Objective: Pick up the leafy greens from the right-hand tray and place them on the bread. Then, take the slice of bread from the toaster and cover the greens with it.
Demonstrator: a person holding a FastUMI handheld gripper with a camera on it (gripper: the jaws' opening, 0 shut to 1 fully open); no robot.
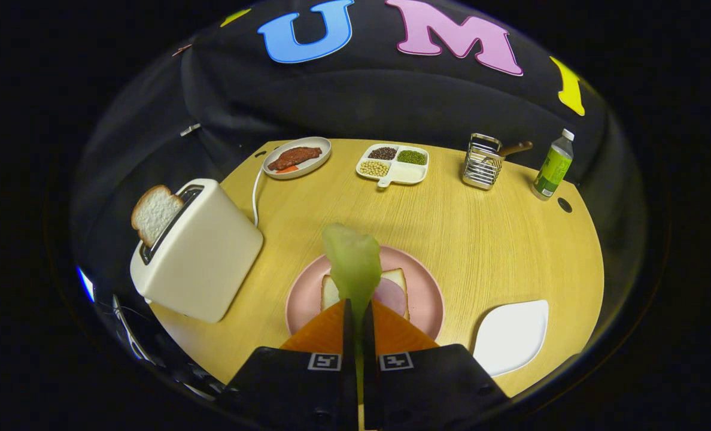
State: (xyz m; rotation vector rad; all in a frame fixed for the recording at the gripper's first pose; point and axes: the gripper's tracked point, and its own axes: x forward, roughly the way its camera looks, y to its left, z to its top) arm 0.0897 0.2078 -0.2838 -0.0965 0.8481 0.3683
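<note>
The tongs (358, 314) pinch the leafy greens (352, 263) between both fingers — leaf upright; bread (396, 278) just beyond.

No legible text (bottle (553, 165) label blurred)

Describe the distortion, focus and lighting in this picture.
Gripper view: the fisheye bends the table edge into a curve and tilts the toaster; the leaf, clamped in the tool, is close to the lens and soft-edged, while the bread in the toaster and the bottle look sharp; light is even, with soft shadows and no strong glare.
</note>
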